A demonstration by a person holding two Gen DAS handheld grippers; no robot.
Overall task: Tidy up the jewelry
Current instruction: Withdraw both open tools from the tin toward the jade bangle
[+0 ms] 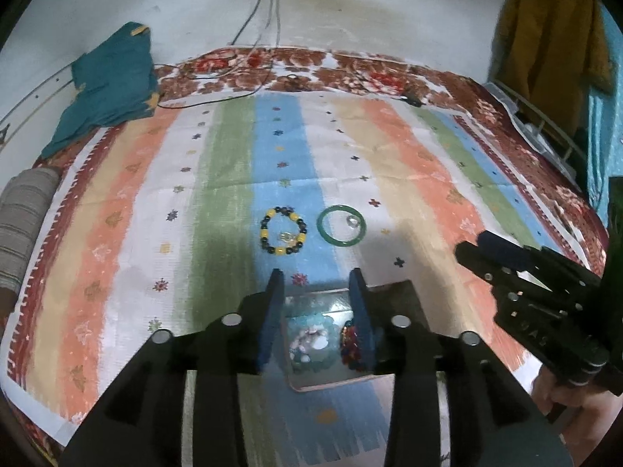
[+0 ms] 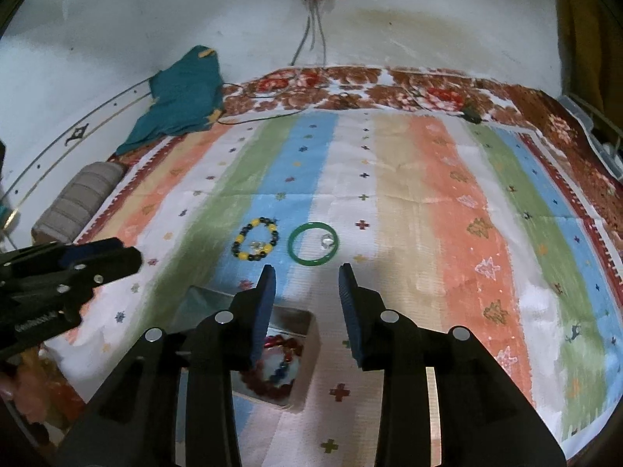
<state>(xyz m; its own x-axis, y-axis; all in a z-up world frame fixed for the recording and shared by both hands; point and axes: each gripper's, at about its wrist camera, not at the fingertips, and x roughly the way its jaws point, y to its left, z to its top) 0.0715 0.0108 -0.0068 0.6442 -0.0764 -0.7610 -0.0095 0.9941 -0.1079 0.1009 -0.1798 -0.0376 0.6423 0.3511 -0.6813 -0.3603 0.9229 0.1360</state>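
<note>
- Left tool [image 1: 316, 276] is hovering with blue pads spread wide, pinching nothing, right above the shallow square metal tray [image 1: 393, 292] on the bed.
- Right tool [image 2: 307, 272] is also spread, empty, hanging just past the tray's [image 2: 311, 346] far right corner.
- Tray is already holding beaded pieces: a pale teal-and-white bead bracelet [image 1: 311, 344] and a red-and-blue bead bracelet [image 1: 349, 344], partly hidden behind the left tool's pads.
- Two pieces are lying loose on the striped multicolour bedsheet [image 1: 409, 155], just beyond both tools: a black-and-yellow bead bracelet [image 1: 283, 230] on the blue stripe and a smooth green bangle [image 1: 342, 224] just beside it to the right, not touching.
- A small clear shiny item, likely a ring, is sitting inside each loop; too small to tell more.
- Judgement: sorting is partway done; the step in hand looks like reaching for a loose piece to bring to the tray.
- Both loops are lying flat, open face up. Bangle is round, no real long axis; bead bracelet is slightly oval, stretched roughly away from the cameras.
- Next move probably calls for lowering one pad inside a loop and one outside, then closing on the rim; the bangle looks hard and slippery, so it could skid on the sheet.
</note>
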